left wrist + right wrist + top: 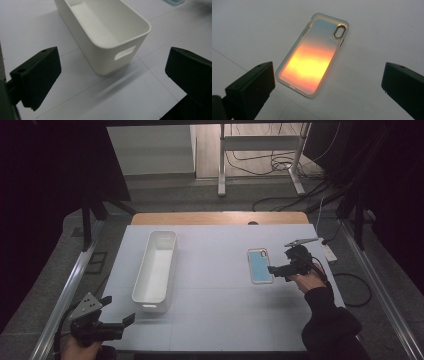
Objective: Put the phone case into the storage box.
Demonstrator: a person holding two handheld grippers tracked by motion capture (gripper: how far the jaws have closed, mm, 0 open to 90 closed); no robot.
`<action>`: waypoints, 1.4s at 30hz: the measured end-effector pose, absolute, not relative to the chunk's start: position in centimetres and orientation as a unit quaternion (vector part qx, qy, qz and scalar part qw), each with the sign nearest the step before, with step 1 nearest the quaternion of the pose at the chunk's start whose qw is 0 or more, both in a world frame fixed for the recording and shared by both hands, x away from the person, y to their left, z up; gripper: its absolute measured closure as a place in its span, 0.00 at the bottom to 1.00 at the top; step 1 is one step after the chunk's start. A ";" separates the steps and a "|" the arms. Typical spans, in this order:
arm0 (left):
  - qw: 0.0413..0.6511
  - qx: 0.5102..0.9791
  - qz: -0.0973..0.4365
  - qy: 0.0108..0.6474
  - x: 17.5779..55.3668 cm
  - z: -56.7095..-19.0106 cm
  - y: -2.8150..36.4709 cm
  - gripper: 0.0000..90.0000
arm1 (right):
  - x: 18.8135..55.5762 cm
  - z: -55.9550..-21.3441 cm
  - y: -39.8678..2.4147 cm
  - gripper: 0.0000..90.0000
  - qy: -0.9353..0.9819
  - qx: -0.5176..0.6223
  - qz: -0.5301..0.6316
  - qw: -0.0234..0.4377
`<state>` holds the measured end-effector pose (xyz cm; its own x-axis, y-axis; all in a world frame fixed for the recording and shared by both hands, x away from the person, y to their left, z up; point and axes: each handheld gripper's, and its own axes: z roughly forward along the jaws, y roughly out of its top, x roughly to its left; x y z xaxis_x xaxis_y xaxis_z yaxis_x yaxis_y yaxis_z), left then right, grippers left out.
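Right gripper (274, 269) is held spread wide, grasping nothing; phone case (312, 56) lies flat on desk (215, 285) just ahead between its jaws. Long edges should be pinched squarely. Left gripper (120, 322) is held released near bin (105, 32).

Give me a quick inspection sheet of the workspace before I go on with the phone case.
Surface: white table, flat, faint grid lines.
Job's things: phone case lying flat at the right, camera cutout at its far end; long white bin at the left, empty, handle slot in its near end.
Clutter: nothing seen on the table.
Grippers: right gripper open, beside the case, not touching; left gripper open, at the near left corner, facing the bin.
Cables: loose cables on the floor behind the table.
Surroundings: metal stand behind, dark curtains at the sides.
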<state>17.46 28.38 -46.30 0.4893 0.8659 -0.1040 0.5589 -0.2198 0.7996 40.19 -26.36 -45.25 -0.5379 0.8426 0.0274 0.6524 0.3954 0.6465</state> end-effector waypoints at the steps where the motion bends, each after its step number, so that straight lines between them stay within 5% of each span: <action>1: 0.412 0.758 0.186 0.470 17.5 -46.3 28.4 0.01 | 40.4 -45.3 -26.3 0.00 0.820 0.456 0.309 0.153; 42: 0.412 0.759 0.187 0.469 17.5 -46.3 28.4 0.01 | 44.2 -47.5 -25.5 0.00 0.825 0.474 0.268 0.151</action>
